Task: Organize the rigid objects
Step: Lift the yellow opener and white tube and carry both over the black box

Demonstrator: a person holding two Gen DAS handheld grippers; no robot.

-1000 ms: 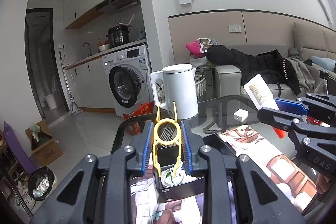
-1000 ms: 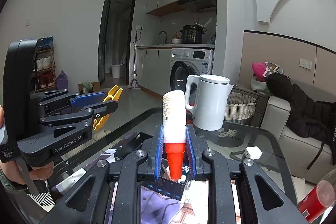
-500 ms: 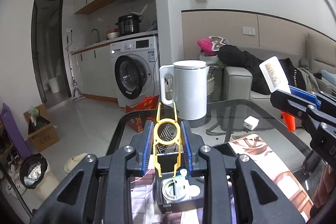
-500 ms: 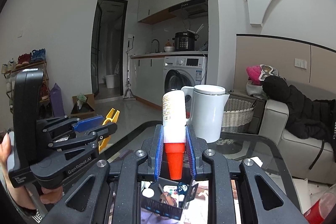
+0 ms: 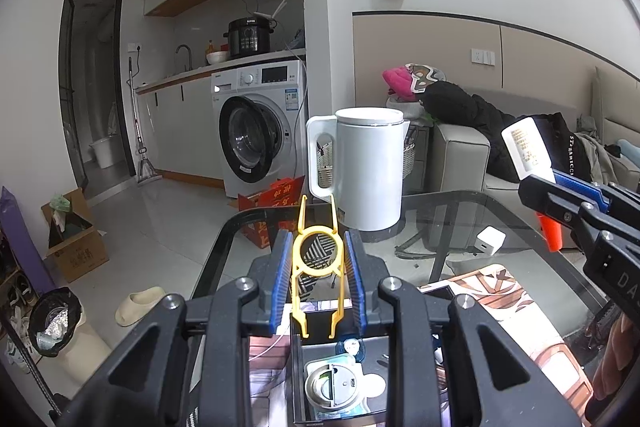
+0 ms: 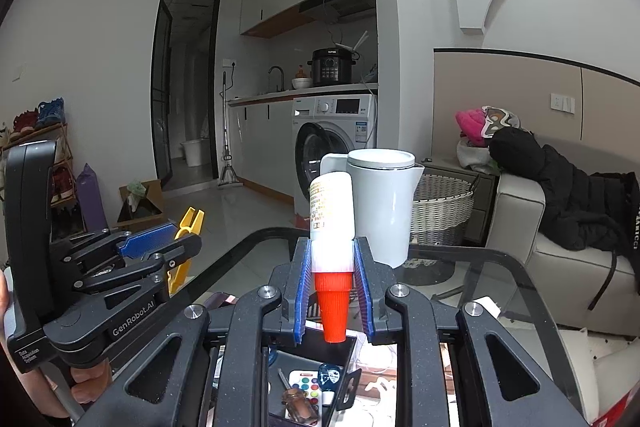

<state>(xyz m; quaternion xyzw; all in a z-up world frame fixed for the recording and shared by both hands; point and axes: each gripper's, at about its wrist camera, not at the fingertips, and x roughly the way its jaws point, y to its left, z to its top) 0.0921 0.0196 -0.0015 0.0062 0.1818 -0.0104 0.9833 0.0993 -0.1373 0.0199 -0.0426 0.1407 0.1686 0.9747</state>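
The left gripper (image 5: 318, 279) is clamped on a yellow plastic clip (image 5: 317, 267), held above the open black box (image 5: 340, 379) on the glass table (image 5: 452, 227). The right gripper (image 6: 334, 291) pinches a white bottle with a red cone cap (image 6: 332, 259), cap downward, just over another black tray (image 6: 308, 383) of small items. Both grippers sit side by side, close together. A white kettle (image 5: 368, 167) stands ahead near the table's far edge; bare glass lies right of it.

Left gripper (image 5: 319, 281) and right gripper (image 6: 333, 285) side by side, both clamped tight, pointing slightly downward.
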